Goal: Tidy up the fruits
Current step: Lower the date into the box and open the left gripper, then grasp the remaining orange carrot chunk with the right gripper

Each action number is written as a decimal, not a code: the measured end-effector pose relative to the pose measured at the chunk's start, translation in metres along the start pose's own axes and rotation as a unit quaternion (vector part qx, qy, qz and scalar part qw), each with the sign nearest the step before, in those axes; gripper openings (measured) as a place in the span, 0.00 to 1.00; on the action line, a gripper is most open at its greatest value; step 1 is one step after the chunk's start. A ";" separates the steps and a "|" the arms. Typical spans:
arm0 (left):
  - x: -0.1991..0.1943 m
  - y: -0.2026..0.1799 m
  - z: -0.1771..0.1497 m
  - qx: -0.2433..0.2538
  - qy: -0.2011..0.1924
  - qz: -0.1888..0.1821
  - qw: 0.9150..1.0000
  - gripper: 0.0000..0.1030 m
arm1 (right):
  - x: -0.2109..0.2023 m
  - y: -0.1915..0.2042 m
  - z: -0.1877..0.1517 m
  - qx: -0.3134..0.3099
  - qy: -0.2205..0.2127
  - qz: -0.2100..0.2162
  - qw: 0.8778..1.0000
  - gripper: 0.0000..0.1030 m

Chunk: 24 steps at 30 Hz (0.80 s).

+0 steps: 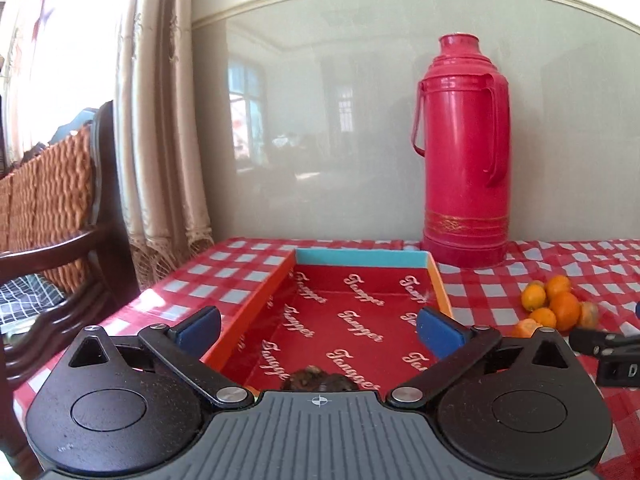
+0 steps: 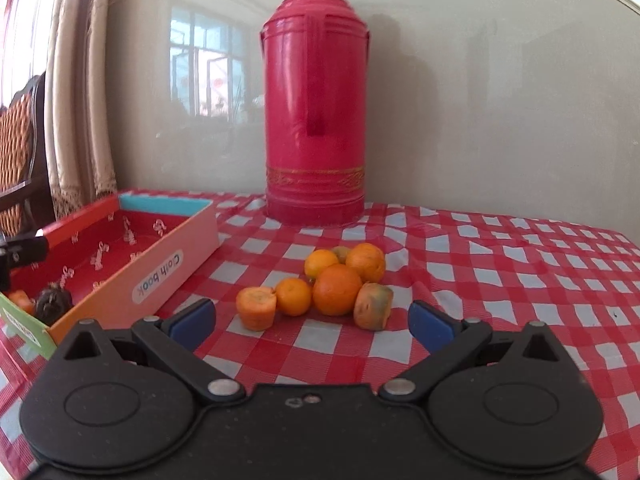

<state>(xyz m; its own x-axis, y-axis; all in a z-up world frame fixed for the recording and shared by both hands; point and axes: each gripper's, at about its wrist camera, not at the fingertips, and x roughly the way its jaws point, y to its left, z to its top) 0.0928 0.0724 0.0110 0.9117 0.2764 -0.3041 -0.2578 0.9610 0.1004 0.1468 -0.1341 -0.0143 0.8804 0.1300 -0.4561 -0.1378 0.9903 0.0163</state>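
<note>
A shallow cardboard box [image 1: 268, 304] [image 2: 172, 276] with a red printed lining lies on the checked tablecloth. Near its close end rest a dark shrivelled fruit [image 1: 320, 380] [image 2: 54, 304] and a small orange piece [image 2: 22, 299]. My left gripper [image 1: 318, 332] hovers over that end of the box, open, with nothing between its blue pads. A pile of small oranges [image 2: 338, 288] [image 1: 560, 306] sits on the cloth right of the box, with a cut piece [image 2: 256, 306] and a mouldy one [image 2: 372, 304] among them. My right gripper [image 2: 312, 322] stands open just short of the pile.
A tall red thermos [image 1: 466, 152] [image 2: 316, 120] stands at the back against the wall. A curtain [image 1: 160, 120] and a wooden chair with woven back [image 1: 52, 208] are left of the table. The right gripper's tip [image 1: 600, 344] shows at the left wrist view's right edge.
</note>
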 end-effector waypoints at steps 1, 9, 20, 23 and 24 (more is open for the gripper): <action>-0.001 0.002 0.001 -0.007 -0.003 0.005 1.000 1.00 | 0.004 0.003 0.000 -0.002 0.011 -0.004 1.000 0.94; 0.006 0.023 -0.004 -0.046 0.044 -0.040 0.997 1.00 | 0.028 0.023 0.006 0.013 0.041 0.031 0.999 0.62; 0.008 0.062 -0.010 -0.043 0.028 -0.007 0.999 1.00 | 0.069 0.034 0.009 0.026 0.090 0.021 0.995 0.27; 0.011 0.075 -0.011 -0.054 0.031 0.015 0.998 1.00 | 0.073 0.035 0.009 0.023 0.093 0.018 0.995 0.21; 0.013 0.079 -0.012 -0.056 0.034 0.024 0.998 1.00 | 0.073 0.036 0.009 0.020 0.093 0.019 0.995 0.21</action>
<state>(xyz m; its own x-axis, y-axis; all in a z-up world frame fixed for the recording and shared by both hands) 0.0804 0.1524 0.0039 0.8742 0.3190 -0.3662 -0.3387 0.9408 0.0110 0.2107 -0.0888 -0.0388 0.7748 0.1601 -0.6116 -0.1476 0.9865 0.0713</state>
